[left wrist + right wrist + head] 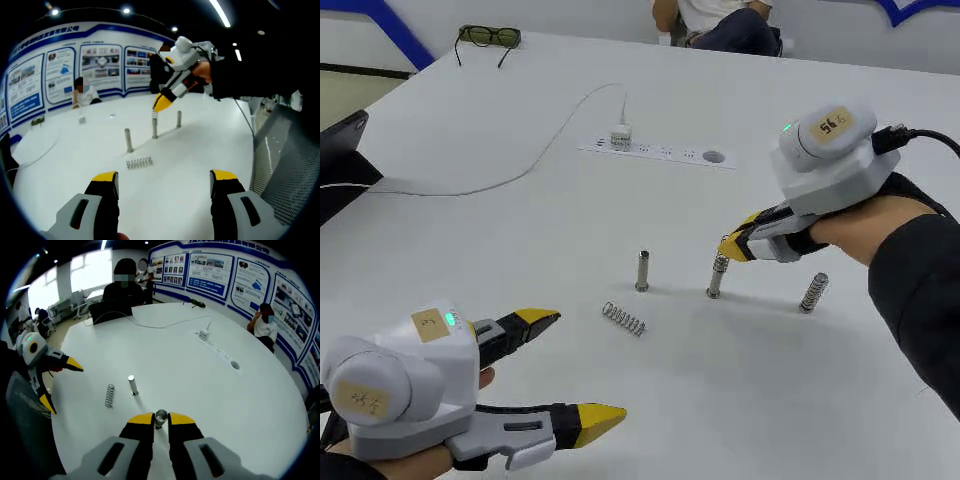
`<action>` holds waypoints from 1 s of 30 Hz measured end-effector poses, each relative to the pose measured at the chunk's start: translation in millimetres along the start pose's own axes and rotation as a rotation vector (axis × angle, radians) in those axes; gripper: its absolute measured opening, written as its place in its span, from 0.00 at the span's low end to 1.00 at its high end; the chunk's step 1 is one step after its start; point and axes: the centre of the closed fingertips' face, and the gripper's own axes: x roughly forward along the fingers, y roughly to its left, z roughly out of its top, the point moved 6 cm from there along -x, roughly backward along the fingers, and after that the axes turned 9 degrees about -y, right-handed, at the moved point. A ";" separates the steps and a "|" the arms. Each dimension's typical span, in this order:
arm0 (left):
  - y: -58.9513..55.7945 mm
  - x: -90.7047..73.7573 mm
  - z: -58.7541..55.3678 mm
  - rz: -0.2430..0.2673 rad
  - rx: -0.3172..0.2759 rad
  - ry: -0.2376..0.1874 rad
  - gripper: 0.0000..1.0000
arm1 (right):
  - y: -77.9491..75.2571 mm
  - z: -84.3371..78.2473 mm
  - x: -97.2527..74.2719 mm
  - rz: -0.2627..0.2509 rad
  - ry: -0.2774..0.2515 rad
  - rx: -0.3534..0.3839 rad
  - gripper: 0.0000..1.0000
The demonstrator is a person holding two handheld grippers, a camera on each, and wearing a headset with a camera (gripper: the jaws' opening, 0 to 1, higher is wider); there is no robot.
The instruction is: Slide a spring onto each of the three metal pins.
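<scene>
Spring (160, 417) pinched in your right claw (730, 248) caps the middle pin (716, 285): hold it plumb, press straight down, left claw (585, 365) spread aside.

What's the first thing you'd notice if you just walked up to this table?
The yellow-tipped right tool pinching a spring at the top of the middle pin, in the right half of the head view. Near it a loose spring lies flat beside a bare pin, and the left tool hangs wide open at the near left.
</scene>
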 end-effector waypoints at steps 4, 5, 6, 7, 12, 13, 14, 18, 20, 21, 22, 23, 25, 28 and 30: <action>0.0 0.3 0.4 0.001 -0.001 -0.001 0.76 | 0.4 -1.0 1.3 0.002 0.003 0.001 0.12; -0.1 0.3 0.4 0.002 -0.001 -0.001 0.76 | 0.7 -1.7 2.0 0.003 0.005 0.001 0.12; -0.1 0.4 0.4 0.002 -0.002 -0.001 0.76 | 0.9 -2.3 2.5 0.003 0.006 0.002 0.12; -0.2 0.4 0.3 0.002 -0.002 -0.002 0.76 | 1.3 -2.9 2.7 0.003 0.007 0.002 0.12; -0.5 -0.1 -0.6 0.003 -0.003 0.003 0.76 | 2.3 -5.4 4.4 0.005 0.013 0.001 0.12; -0.5 -0.2 -0.6 0.003 -0.003 0.003 0.76 | 2.3 -5.6 4.5 0.005 0.014 0.000 0.12; -0.5 -0.1 -0.3 0.003 -0.004 0.003 0.76 | 2.4 -5.6 4.5 0.005 0.014 0.000 0.12; -0.1 0.2 0.1 0.004 -0.003 0.002 0.76 | 2.8 -6.4 5.2 0.006 0.016 0.002 0.12; -0.3 0.4 0.0 0.004 -0.004 0.001 0.76 | 3.0 -7.6 6.1 0.006 0.018 0.003 0.12; -0.3 0.4 -0.1 0.004 -0.004 0.001 0.76 | 3.1 -8.4 6.6 0.007 0.020 0.003 0.12; -0.4 0.4 -0.3 0.004 -0.004 0.002 0.76 | 3.3 -9.1 7.0 0.007 0.022 0.003 0.12; -0.4 0.3 -0.6 0.004 -0.004 0.002 0.76 | 3.6 -10.1 7.5 0.008 0.025 0.001 0.12; -0.4 0.2 -1.0 0.004 -0.005 0.003 0.76 | 4.0 -11.0 7.9 0.009 0.028 0.000 0.12; -0.5 0.2 -0.9 0.003 -0.005 0.003 0.76 | 4.0 -11.7 8.4 0.009 0.029 0.001 0.12; -0.4 0.3 -0.5 0.004 -0.005 0.002 0.76 | 4.0 -12.2 8.9 0.009 0.031 0.001 0.12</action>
